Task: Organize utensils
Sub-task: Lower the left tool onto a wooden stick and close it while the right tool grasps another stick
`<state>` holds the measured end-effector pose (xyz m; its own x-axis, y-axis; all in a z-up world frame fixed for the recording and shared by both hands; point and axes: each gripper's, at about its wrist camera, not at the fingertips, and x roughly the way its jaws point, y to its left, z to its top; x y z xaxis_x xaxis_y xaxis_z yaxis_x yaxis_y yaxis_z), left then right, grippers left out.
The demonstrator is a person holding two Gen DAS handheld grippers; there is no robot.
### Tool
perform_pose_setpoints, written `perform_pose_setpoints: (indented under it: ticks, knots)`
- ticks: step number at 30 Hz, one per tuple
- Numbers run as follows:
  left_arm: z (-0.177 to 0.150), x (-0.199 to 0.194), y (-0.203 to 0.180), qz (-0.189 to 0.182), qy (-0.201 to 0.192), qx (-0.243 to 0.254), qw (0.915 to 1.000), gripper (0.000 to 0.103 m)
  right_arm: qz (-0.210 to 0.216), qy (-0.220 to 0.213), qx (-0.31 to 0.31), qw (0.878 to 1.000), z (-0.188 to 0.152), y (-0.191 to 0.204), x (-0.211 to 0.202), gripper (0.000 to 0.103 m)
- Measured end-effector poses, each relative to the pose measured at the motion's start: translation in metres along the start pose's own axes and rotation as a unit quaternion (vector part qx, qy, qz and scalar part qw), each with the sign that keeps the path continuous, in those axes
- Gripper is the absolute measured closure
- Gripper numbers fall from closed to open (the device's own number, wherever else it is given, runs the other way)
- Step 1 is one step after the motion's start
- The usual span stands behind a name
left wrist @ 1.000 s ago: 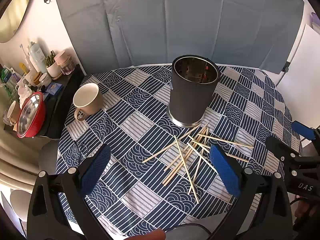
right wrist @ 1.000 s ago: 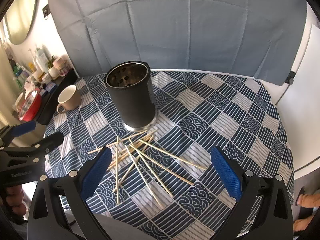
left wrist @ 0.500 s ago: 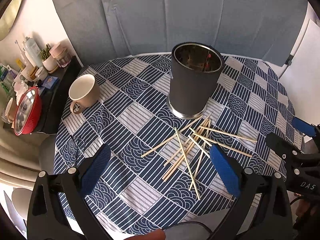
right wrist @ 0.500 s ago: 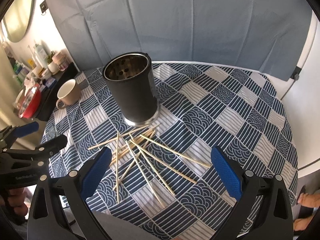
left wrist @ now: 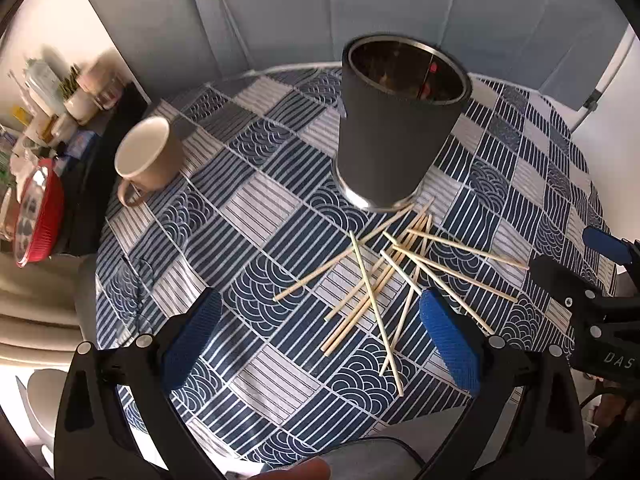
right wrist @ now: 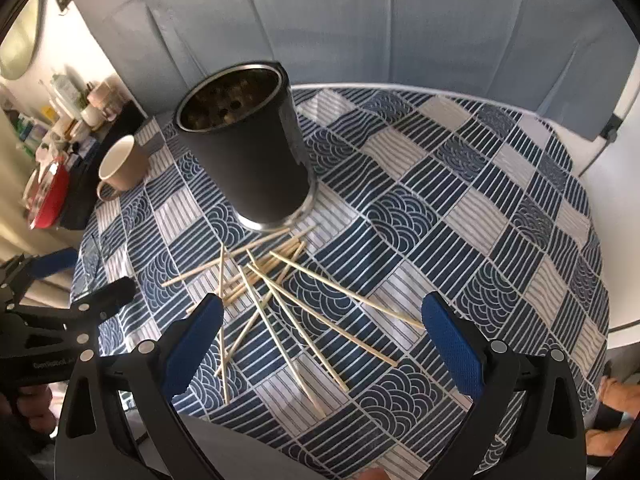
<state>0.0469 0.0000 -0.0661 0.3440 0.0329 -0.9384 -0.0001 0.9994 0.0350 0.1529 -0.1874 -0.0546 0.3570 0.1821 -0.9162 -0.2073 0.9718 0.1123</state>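
Observation:
Several wooden chopsticks [left wrist: 384, 276] lie scattered in a loose pile on the blue patterned tablecloth [left wrist: 256, 216], just in front of a tall dark metal utensil holder [left wrist: 396, 128]. The pile also shows in the right wrist view [right wrist: 272, 292], with the holder [right wrist: 248, 156] behind it. My left gripper [left wrist: 320, 336] is open and empty, above the near left side of the pile. My right gripper [right wrist: 320, 336] is open and empty, above the near side of the pile. Each gripper shows at the edge of the other's view.
A beige mug [left wrist: 148, 156] stands on the table left of the holder. A dark side shelf [left wrist: 92, 176] with bottles and a red bowl [left wrist: 38, 216] lies beyond the table's left edge. A grey-blue cloth backdrop [left wrist: 320, 8] hangs behind the round table.
Both grippers have moved forward and lower toward the chopstick pile and the holder. Both stay open and empty. The chopsticks have not moved.

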Motion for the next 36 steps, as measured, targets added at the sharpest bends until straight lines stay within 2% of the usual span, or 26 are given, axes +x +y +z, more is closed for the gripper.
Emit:
perform_pose_setpoints:
  ticks: [6,10,18,19,21,22,25,27,30,34,36]
  knots:
    - [0.009,0.022,-0.002,0.003,0.035,-0.001,0.9994,0.006,-0.006,0.029,-0.013,0.999,0.01,-0.007,0.025,0.008]
    - [0.015,0.039,-0.002,0.004,0.061,-0.001,0.9981,0.006,-0.021,0.05,-0.048,0.997,0.014,-0.007,0.048,0.008]
    - [0.02,0.085,-0.002,0.017,0.116,-0.003,0.993,0.006,-0.016,0.093,-0.117,0.989,0.017,-0.006,0.096,0.01]
    - [0.02,0.088,-0.002,0.019,0.119,-0.001,0.9927,0.006,-0.015,0.095,-0.123,0.988,0.017,-0.005,0.1,0.013]
    - [0.02,0.098,-0.003,0.026,0.126,0.002,0.9916,0.006,-0.017,0.096,-0.134,0.986,0.019,-0.004,0.107,0.027]
    - [0.02,0.102,-0.004,0.022,0.129,0.002,0.9914,0.006,-0.022,0.1,-0.141,0.985,0.02,-0.004,0.113,0.03]
    - [0.02,0.112,-0.006,0.019,0.139,-0.001,0.9901,0.006,-0.019,0.113,-0.16,0.98,0.02,-0.003,0.126,0.03]
    - [0.02,0.119,-0.005,0.003,0.146,-0.01,0.9892,0.006,-0.011,0.11,-0.168,0.979,0.02,-0.003,0.131,0.03]
    - [0.022,0.126,-0.005,-0.015,0.148,-0.016,0.9887,0.006,-0.028,0.116,-0.183,0.976,0.021,-0.003,0.143,0.035]
    - [0.023,0.137,-0.003,-0.02,0.16,-0.023,0.9867,0.02,-0.016,0.118,-0.186,0.975,0.023,-0.002,0.152,0.041]
    - [0.021,0.144,-0.001,-0.025,0.172,-0.031,0.9844,0.022,-0.006,0.116,-0.187,0.975,0.027,-0.002,0.154,0.042]
